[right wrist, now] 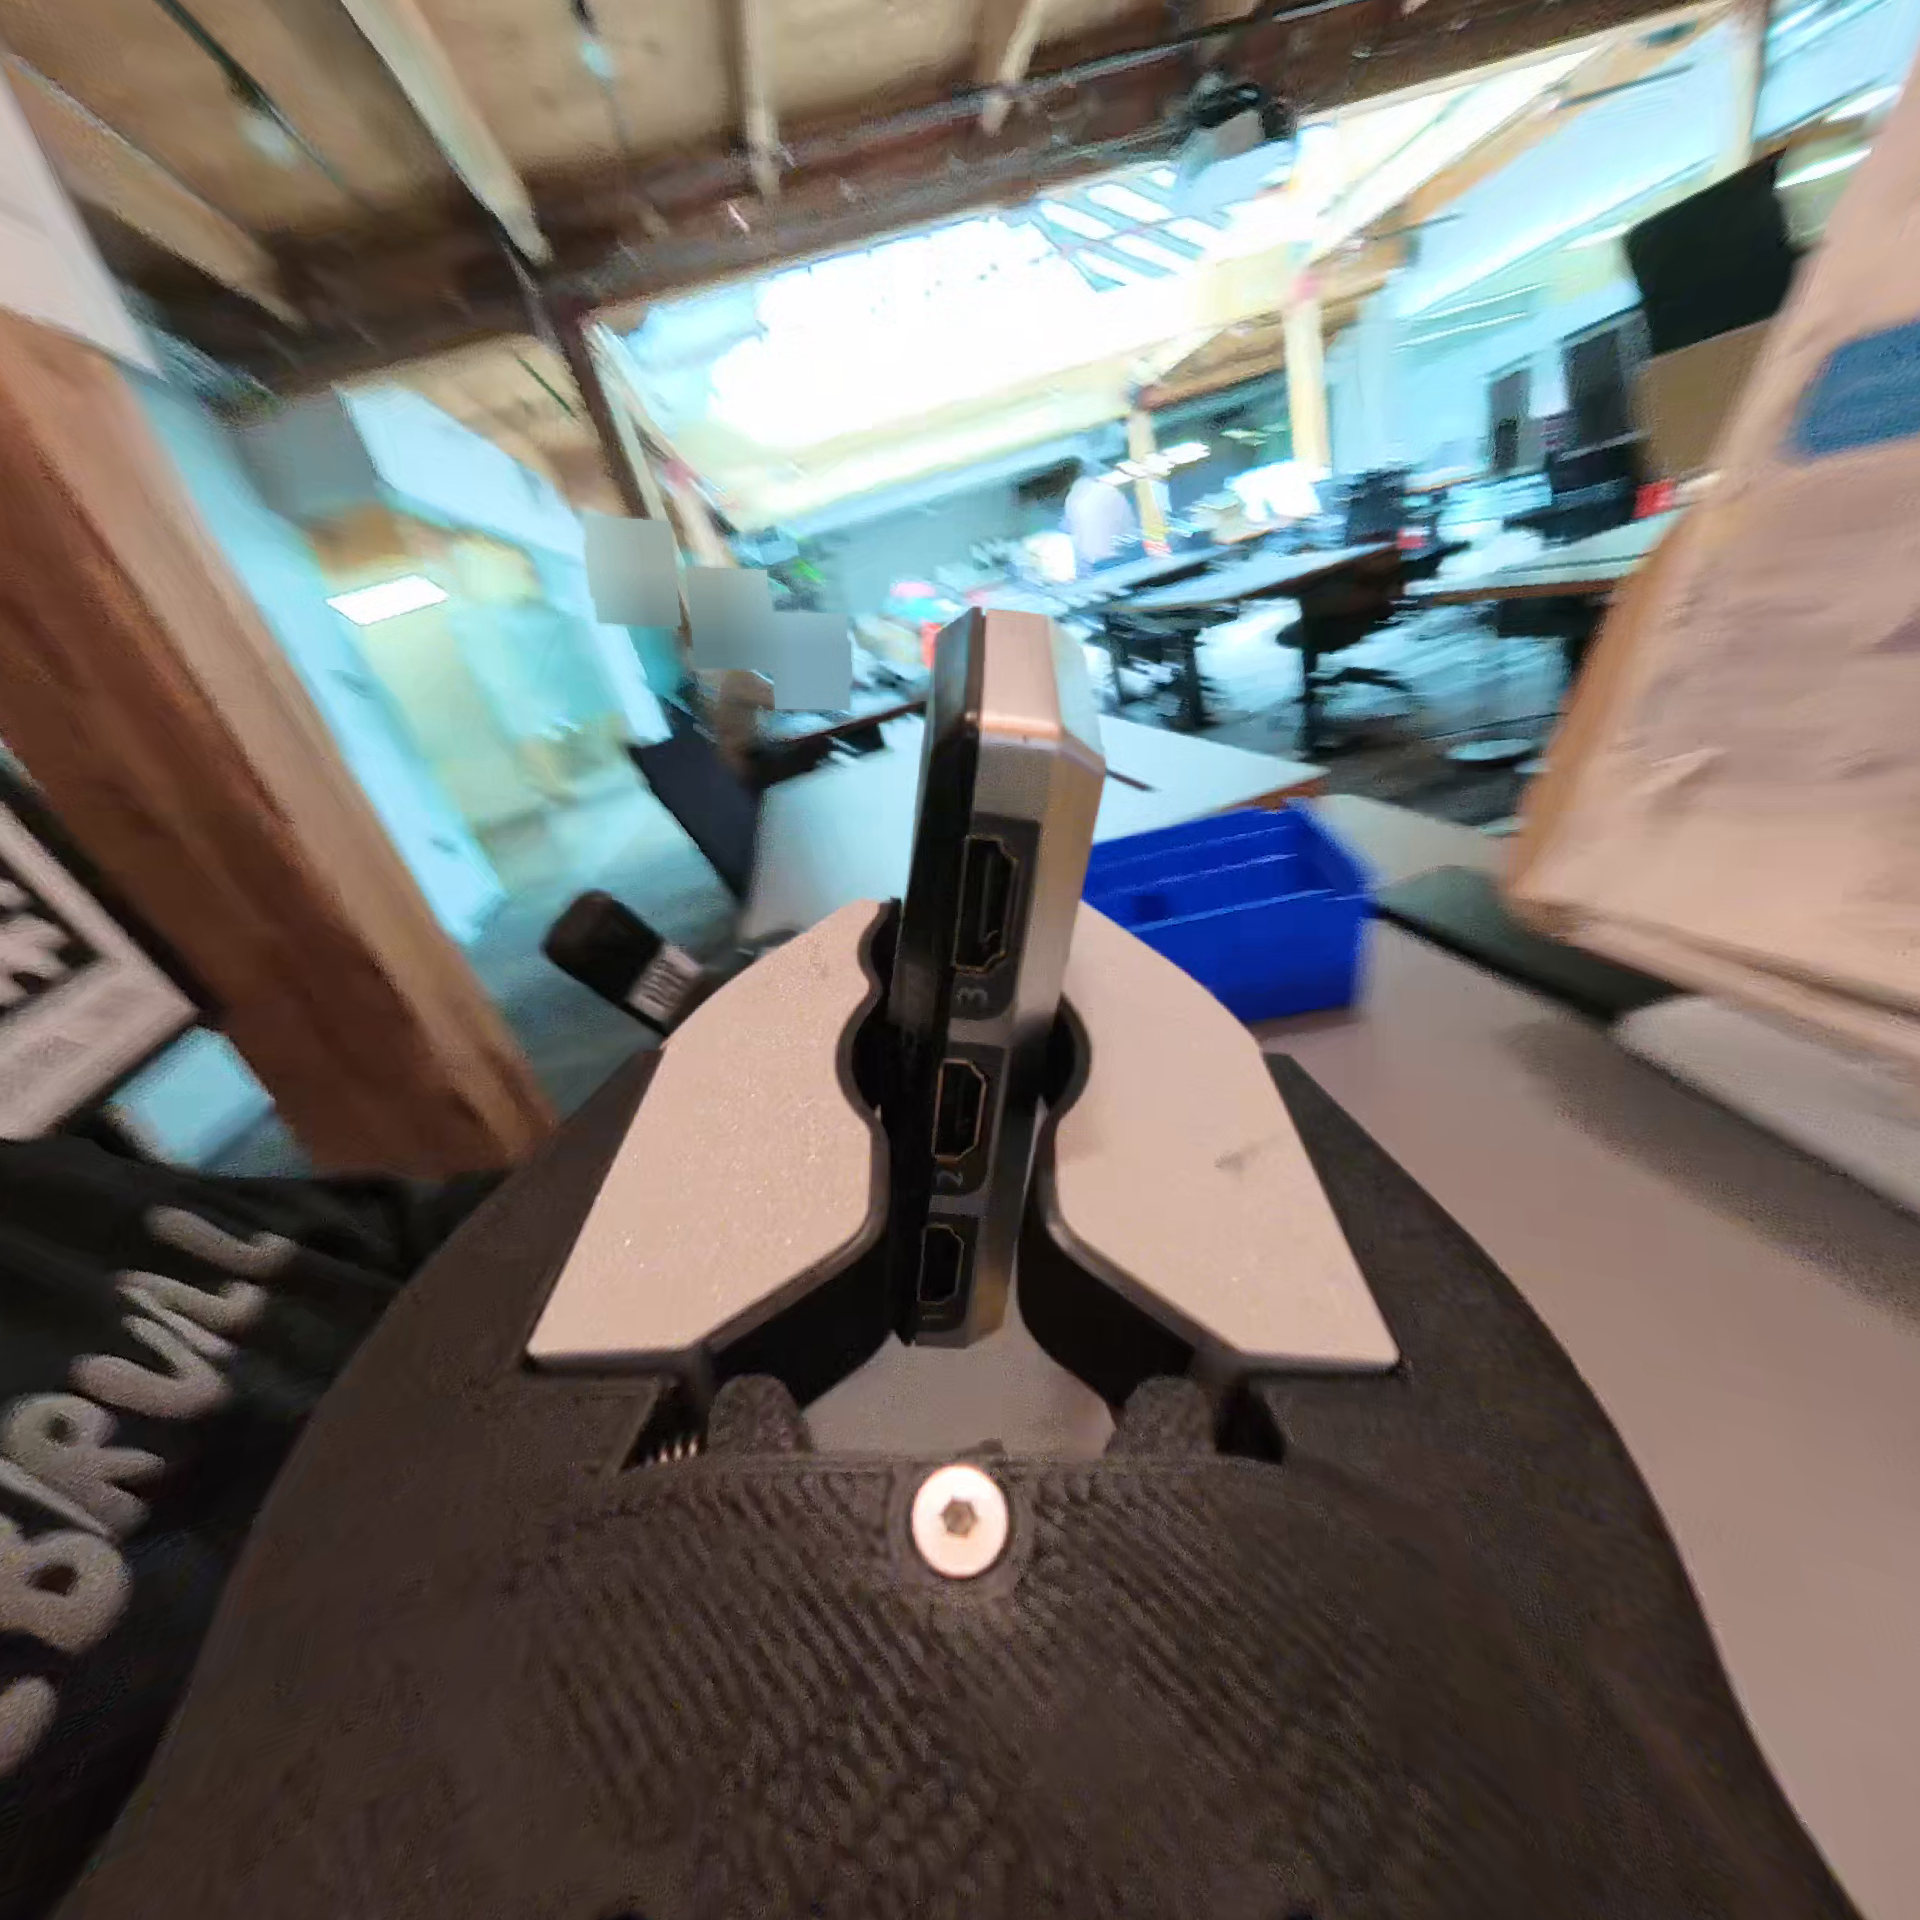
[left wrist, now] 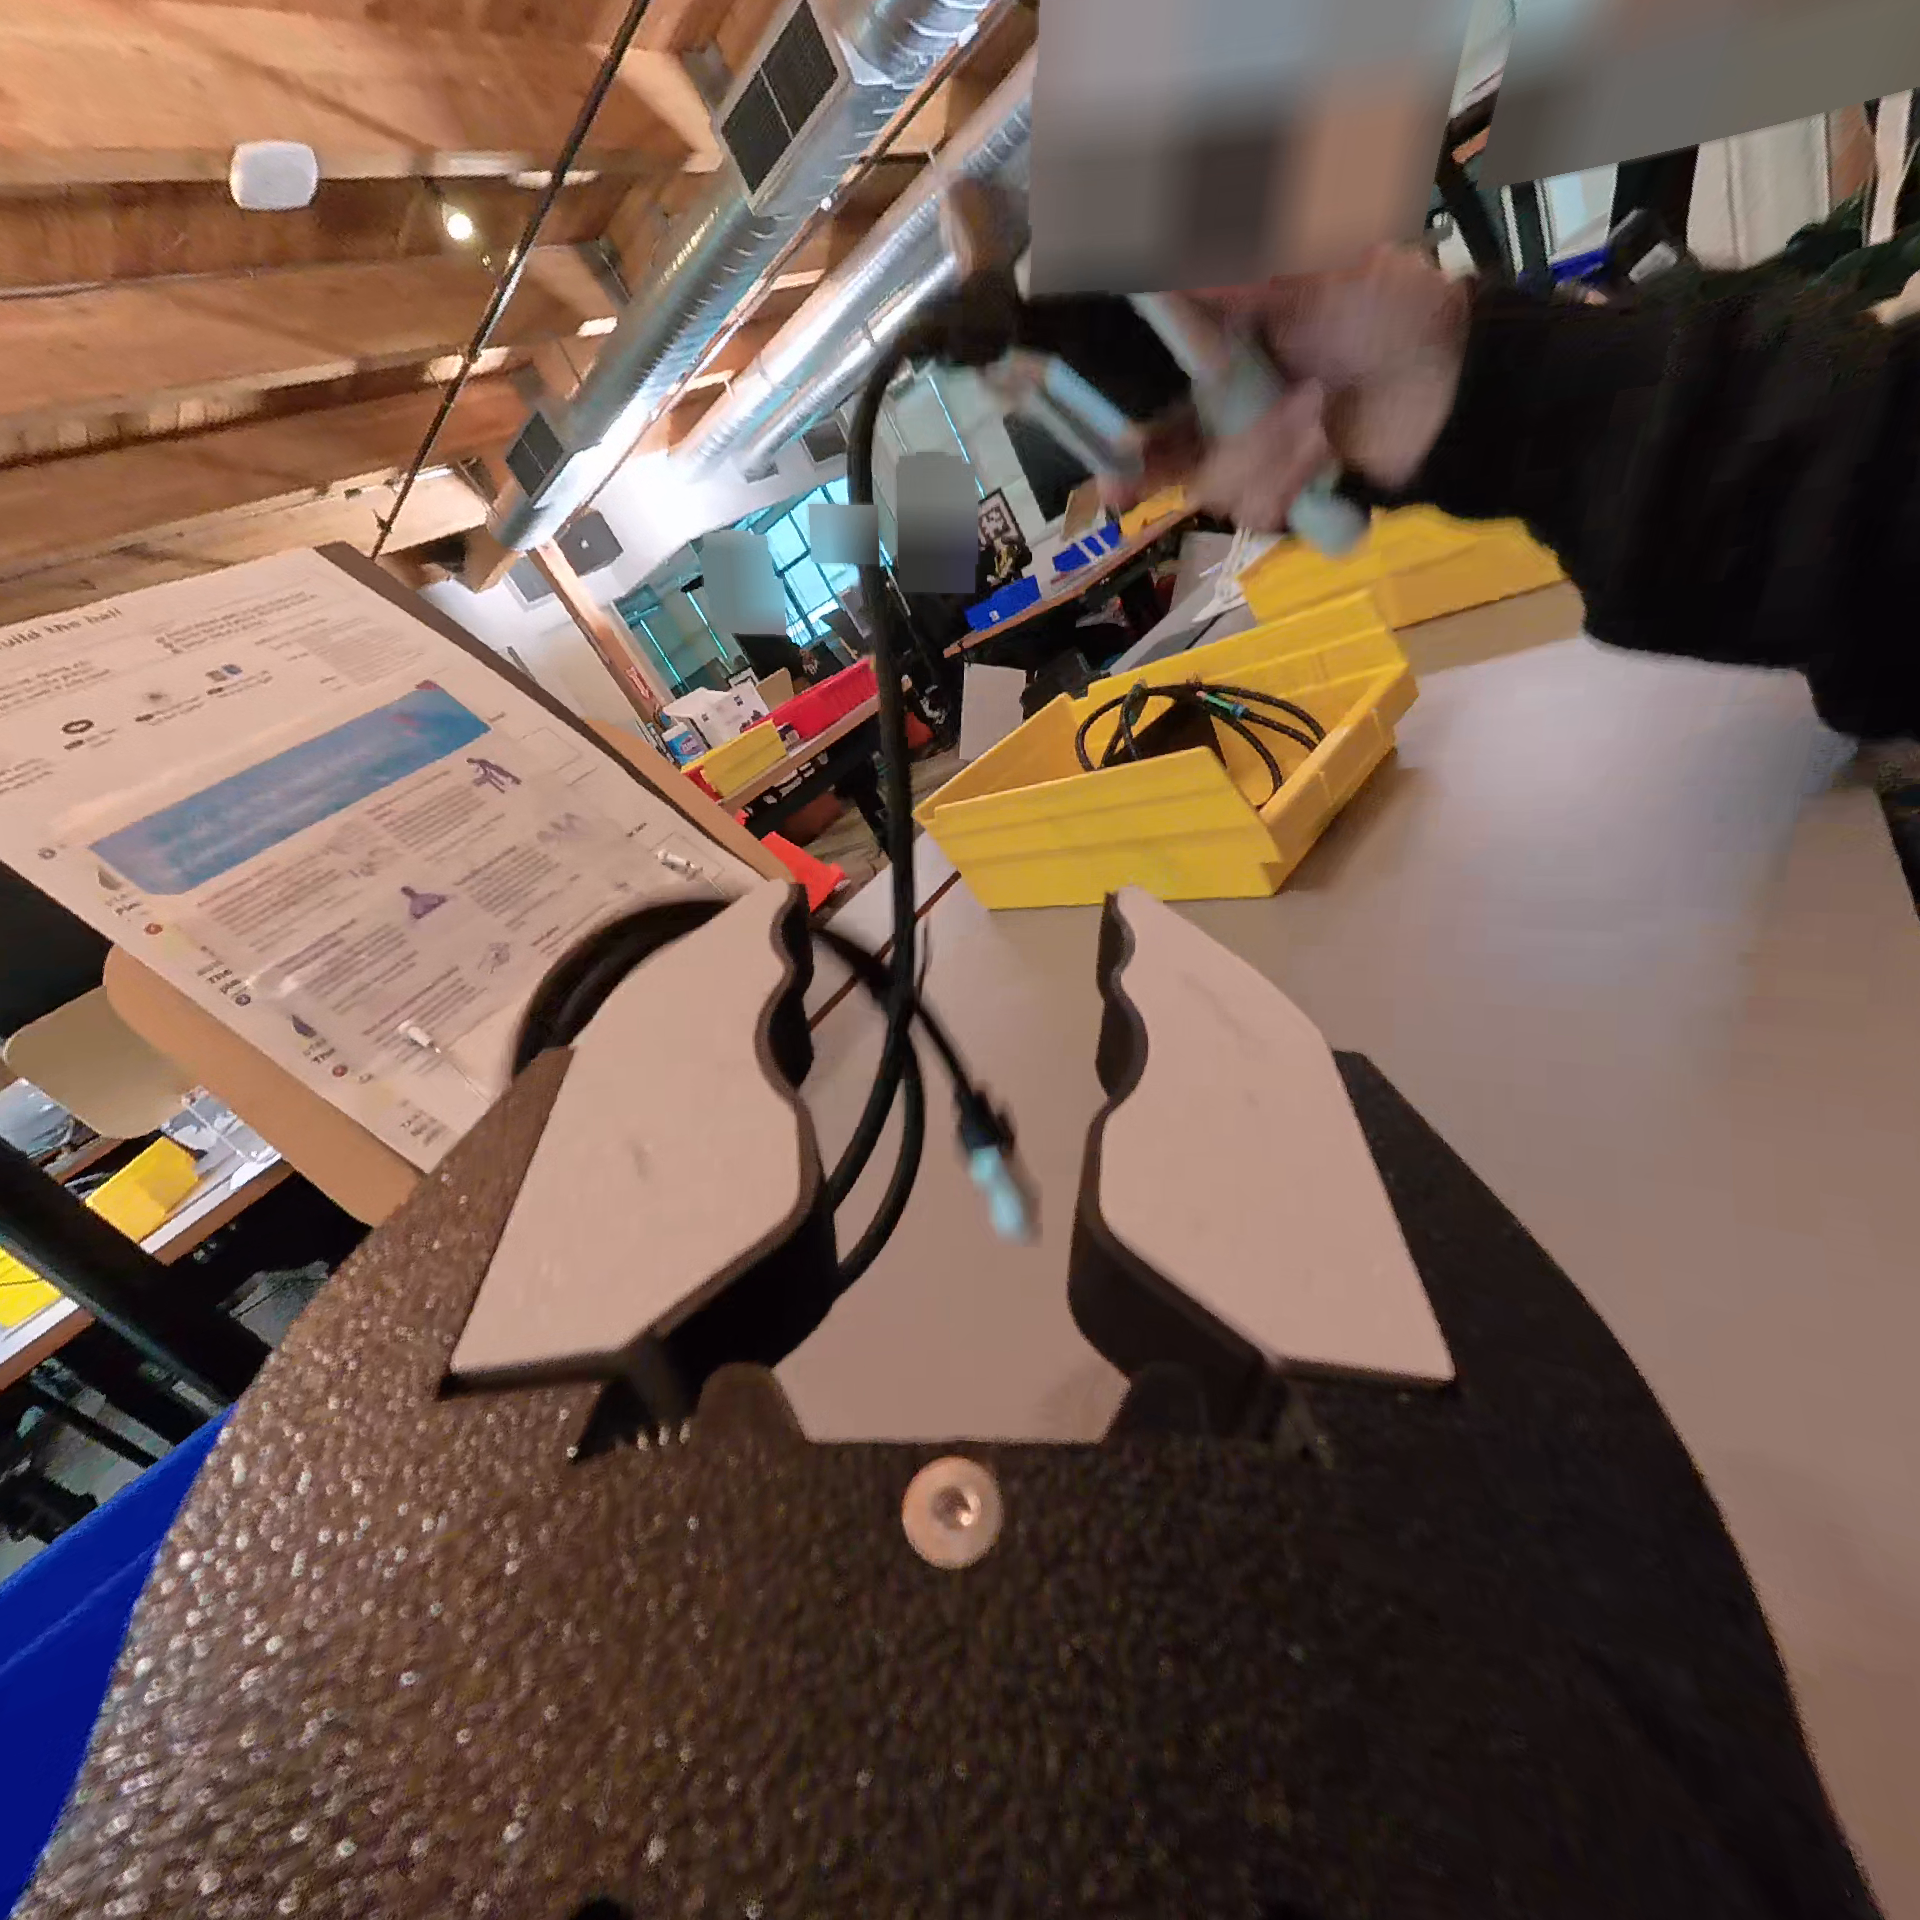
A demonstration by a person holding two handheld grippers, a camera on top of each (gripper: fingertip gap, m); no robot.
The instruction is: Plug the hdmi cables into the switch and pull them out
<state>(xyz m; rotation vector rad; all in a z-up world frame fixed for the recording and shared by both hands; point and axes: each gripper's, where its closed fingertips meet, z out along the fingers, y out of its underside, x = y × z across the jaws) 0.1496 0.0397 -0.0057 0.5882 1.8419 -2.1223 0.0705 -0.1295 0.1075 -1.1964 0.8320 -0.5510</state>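
Note:
My right gripper [right wrist: 982, 940] is shut on the grey and black HDMI switch [right wrist: 1023, 727], which it holds upright in the air. Three empty ports [right wrist: 982, 914] on the switch's edge face the camera. In the left wrist view this gripper [left wrist: 1174, 416] is a blur high at the upper right, held by a hand. A black HDMI cable [left wrist: 896, 727] hangs from there to the table. My left gripper [left wrist: 951, 925] is open. The cable and its loose plug [left wrist: 997, 1174] lie between its fingers, untouched. I cannot tell whether the cable's upper end is plugged in.
A yellow bin [left wrist: 1101, 831] with more coiled black cables sits on the grey table [left wrist: 1558, 935], with more yellow bins behind it. A tilted poster board [left wrist: 312, 831] stands to the left. A blue bin [right wrist: 1236, 925] sits on the table beyond the switch.

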